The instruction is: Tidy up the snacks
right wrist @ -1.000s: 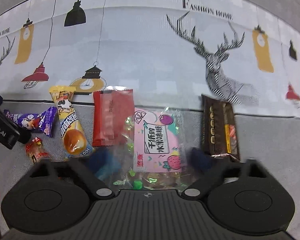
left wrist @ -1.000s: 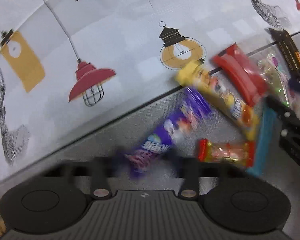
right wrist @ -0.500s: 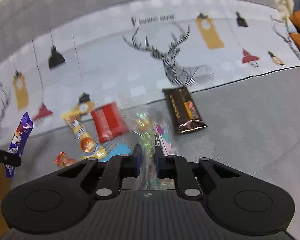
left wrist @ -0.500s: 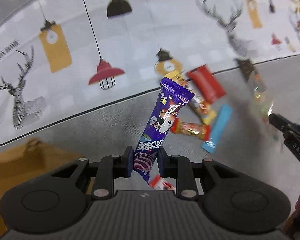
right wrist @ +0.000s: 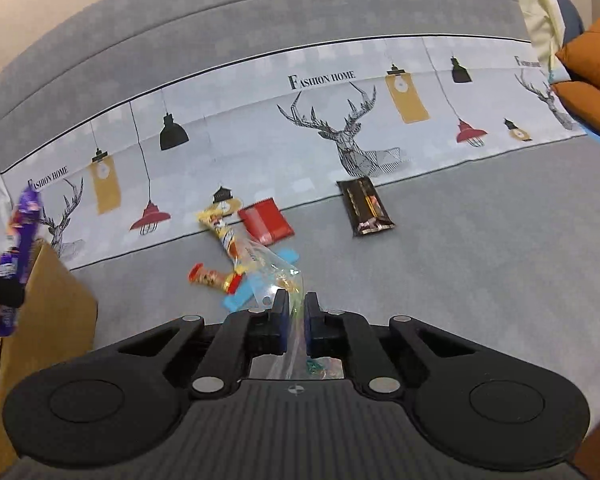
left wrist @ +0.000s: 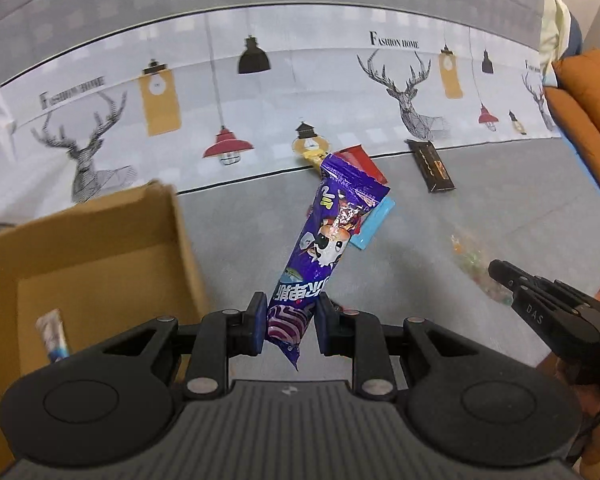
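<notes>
My left gripper (left wrist: 291, 320) is shut on a purple snack pack (left wrist: 324, 252) and holds it upright above the grey sofa seat, just right of an open cardboard box (left wrist: 100, 264). The box holds a small white-and-blue packet (left wrist: 54, 334). My right gripper (right wrist: 296, 312) is shut on a clear candy bag (right wrist: 274, 276), lifted off the seat; it also shows in the left wrist view (left wrist: 474, 264). On the seat lie a yellow pack (right wrist: 226, 232), a red pack (right wrist: 266, 226), a small red-orange pack (right wrist: 210, 276), a blue pack (right wrist: 244, 296) and a dark brown bar (right wrist: 366, 206).
A white printed cloth (right wrist: 340, 120) with deer and lamps covers the sofa back. Orange cushions (left wrist: 584, 120) lie at the far right. The box (right wrist: 40, 304) stands at the left of the right wrist view, with the left gripper and purple pack (right wrist: 18, 248) above it.
Both grippers closed on their snacks and lifted them off the seat. The left one carried the purple pack left toward the box. The right one raised the candy bag.
</notes>
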Demonstrator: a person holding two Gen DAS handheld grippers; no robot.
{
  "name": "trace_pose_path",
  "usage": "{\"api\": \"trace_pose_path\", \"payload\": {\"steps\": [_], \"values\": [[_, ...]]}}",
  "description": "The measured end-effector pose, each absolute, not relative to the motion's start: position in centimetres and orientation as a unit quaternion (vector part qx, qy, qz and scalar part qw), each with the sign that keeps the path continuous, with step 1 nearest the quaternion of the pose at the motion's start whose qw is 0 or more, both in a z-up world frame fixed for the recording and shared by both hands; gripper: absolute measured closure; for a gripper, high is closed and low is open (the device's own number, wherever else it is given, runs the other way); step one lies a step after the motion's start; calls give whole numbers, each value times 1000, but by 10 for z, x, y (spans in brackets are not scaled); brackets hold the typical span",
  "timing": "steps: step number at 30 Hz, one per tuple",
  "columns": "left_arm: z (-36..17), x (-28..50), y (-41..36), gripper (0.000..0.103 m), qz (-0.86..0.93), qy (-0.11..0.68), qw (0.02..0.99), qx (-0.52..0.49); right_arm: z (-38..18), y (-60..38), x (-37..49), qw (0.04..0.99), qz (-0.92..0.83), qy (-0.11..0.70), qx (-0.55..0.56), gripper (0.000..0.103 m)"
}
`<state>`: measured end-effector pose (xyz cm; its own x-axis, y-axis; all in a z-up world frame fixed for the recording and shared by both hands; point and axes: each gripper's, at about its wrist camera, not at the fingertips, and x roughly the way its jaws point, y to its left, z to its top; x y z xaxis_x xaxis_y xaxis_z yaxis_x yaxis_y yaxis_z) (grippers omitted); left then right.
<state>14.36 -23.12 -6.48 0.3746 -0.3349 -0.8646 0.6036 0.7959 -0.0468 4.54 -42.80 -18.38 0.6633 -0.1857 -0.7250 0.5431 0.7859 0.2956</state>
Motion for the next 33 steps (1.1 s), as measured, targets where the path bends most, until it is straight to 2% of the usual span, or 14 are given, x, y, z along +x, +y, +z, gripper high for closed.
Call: {"api": "trace_pose_path", "payload": {"steps": [9,16,22,23,24,25,27,33], "values": [[-54,132,-204,75,-266,474,828,140,-183,-420,31,871,-226,359,248,95],[-58,134,-213,75,-268,474,826,145,-214,-416,37,853,-213,401,256,95],[-69,138,-224,75,-270,480,820,152,-241,-419,45,832,-203,436,276,86],[-70,139,-225,75,-270,482,820,152,-244,-418,46,831,-202,440,276,81],[-72,140,-225,75,-270,484,819,152,-246,-419,47,828,-201,444,279,58],[-74,141,-226,75,-270,485,818,152,-248,-419,47,825,-202,445,283,28],[-78,143,-226,75,-269,487,817,153,-250,-419,49,823,-211,448,279,7],[-87,150,-227,75,-261,498,813,154,-275,-416,79,809,-160,513,239,0]]}}
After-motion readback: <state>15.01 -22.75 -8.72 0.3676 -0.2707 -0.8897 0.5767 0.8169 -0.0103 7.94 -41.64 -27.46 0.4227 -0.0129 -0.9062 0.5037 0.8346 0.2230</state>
